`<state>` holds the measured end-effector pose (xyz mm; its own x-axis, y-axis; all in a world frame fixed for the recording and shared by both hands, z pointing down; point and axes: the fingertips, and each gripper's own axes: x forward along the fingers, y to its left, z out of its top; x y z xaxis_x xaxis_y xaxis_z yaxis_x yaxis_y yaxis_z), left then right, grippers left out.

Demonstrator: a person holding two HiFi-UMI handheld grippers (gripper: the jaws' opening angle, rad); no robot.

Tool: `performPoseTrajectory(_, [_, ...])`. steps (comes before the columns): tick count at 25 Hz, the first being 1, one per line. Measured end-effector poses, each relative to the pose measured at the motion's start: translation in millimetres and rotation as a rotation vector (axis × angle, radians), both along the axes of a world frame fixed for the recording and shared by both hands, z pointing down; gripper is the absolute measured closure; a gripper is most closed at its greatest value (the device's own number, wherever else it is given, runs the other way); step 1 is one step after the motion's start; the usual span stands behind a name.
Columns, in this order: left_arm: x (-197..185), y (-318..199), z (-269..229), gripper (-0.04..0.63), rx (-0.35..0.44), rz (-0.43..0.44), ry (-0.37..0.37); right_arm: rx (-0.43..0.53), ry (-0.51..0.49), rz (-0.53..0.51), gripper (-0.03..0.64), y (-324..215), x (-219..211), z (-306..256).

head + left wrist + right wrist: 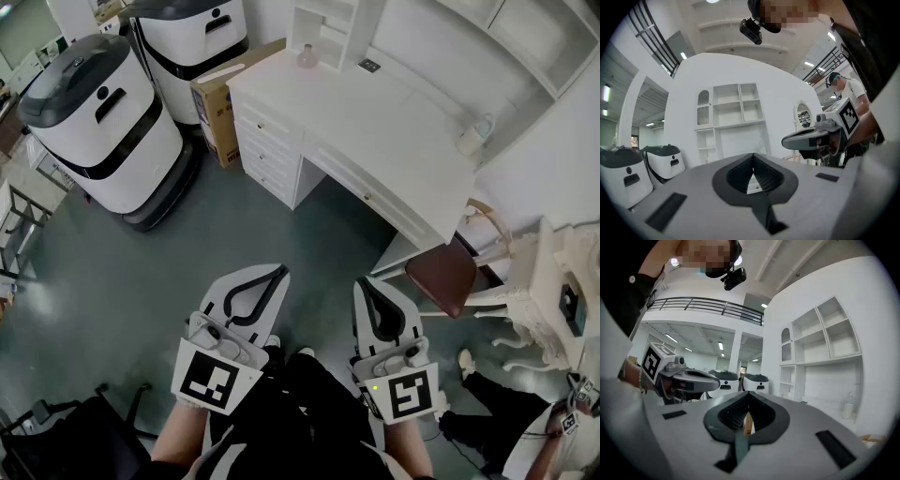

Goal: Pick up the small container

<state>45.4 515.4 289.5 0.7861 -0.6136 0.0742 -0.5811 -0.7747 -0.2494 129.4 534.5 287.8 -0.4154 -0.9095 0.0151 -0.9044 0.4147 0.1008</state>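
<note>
Two small containers stand on the white desk point(375, 127): a pale pink bottle point(307, 56) by the shelf unit at its far end and a white bottle point(472, 138) near the right wall. The white bottle point(847, 405) also shows in the right gripper view. My left gripper point(278, 273) and right gripper point(364, 284) are held side by side over the grey floor, well short of the desk. Both are shut with nothing between the jaws, as the left gripper point(753, 157) and right gripper point(749, 395) show in their own views.
Two white-and-black machines point(98, 122) point(192, 42) and a cardboard box point(220, 98) stand left of the desk. A brown-seated chair point(442, 277) sits at its near end, beside an ornate white vanity point(553, 291). Another person point(525, 417) is at the lower right.
</note>
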Motion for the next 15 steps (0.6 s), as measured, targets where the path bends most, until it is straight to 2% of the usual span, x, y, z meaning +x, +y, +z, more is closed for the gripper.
performPoseTrajectory(15, [3.5,-10.5,4.9,0.594,0.002,0.018,-0.011,-0.02,0.026,0.006,0.615,-9.8,0.3,8.2])
